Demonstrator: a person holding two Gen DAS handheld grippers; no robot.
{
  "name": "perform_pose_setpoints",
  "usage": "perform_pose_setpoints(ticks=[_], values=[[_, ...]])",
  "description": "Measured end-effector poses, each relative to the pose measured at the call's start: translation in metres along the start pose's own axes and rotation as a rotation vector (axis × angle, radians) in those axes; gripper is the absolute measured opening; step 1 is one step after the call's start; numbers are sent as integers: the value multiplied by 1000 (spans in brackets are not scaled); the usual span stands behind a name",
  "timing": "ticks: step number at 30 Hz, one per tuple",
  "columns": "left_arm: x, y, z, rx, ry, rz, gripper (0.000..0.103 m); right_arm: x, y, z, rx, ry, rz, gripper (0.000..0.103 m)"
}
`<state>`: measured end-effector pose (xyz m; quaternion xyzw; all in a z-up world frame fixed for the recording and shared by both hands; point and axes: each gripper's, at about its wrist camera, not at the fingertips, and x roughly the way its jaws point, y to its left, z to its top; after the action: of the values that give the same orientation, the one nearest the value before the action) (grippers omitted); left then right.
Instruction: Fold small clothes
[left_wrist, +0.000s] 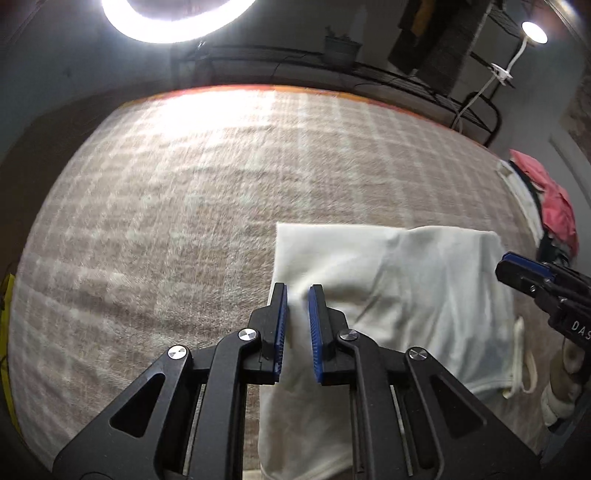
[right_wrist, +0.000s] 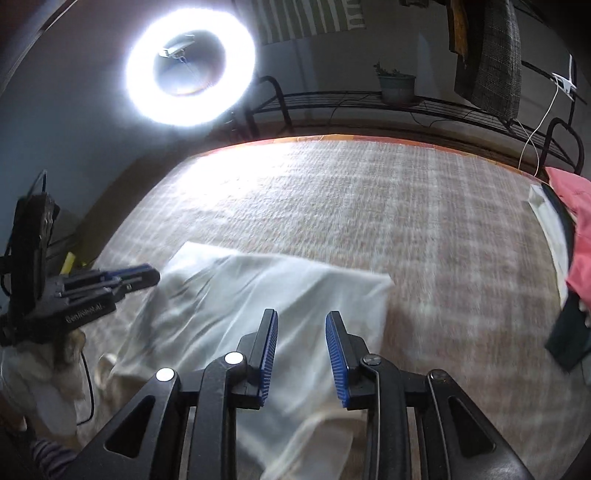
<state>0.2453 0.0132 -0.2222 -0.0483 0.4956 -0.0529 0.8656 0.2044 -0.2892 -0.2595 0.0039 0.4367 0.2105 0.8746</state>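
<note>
A beige checked blanket (left_wrist: 155, 229) covered the whole work surface, its nap brushed in pale and tan bands, with an orange edge (right_wrist: 332, 138) showing along the far side. A ring light (right_wrist: 190, 68) blazed at about 11 o'clock in the right wrist view and threw a bright patch onto the far blanket. Behind the surface ran a black wire rack (right_wrist: 424, 105) carrying a grey plant pot (right_wrist: 397, 86), with dark and checked garments (right_wrist: 495, 55) hanging at 1 o'clock and a white cable (right_wrist: 535, 125) trailing down beside them. A small round lamp (left_wrist: 533, 32) glowed at 1 o'clock in the left wrist view. The cream garment (left_wrist: 399, 295) lay folded on the near part of the blanket, its far edge straight and its surface creased, a drawstring loop (left_wrist: 524, 365) sticking out at the near right. The left gripper (left_wrist: 297, 332) sat over the garment's left edge with its blue pads parted a little and nothing pinched between them. The right gripper (right_wrist: 301, 354) hovered above the garment's right half, its fingers spread wider and empty. At 3 o'clock a heap of pink and dark clothes (right_wrist: 580, 236) lay on the blanket's right margin, well apart from the cream garment.
</note>
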Motion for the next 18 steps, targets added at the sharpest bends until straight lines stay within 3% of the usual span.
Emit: perform_pose_setpoints(ticks=[1, 4, 9, 13, 18], values=[[6, 1, -2, -1, 9, 16, 11, 6, -1, 3, 8, 3, -2, 29], [6, -2, -7, 49, -30, 78, 26, 21, -13, 2, 26, 32, -18, 28], [-2, 11, -8, 32, -28, 108, 27, 24, -28, -2, 39, 63, -90, 25], [-20, 30, -10, -51, -42, 61, 27, 7, -40, -9, 78, 69, -146, 27], [-33, 12, -20, 12, -51, -28, 27, -30, -32, -17, 55, -10, -29, 27]])
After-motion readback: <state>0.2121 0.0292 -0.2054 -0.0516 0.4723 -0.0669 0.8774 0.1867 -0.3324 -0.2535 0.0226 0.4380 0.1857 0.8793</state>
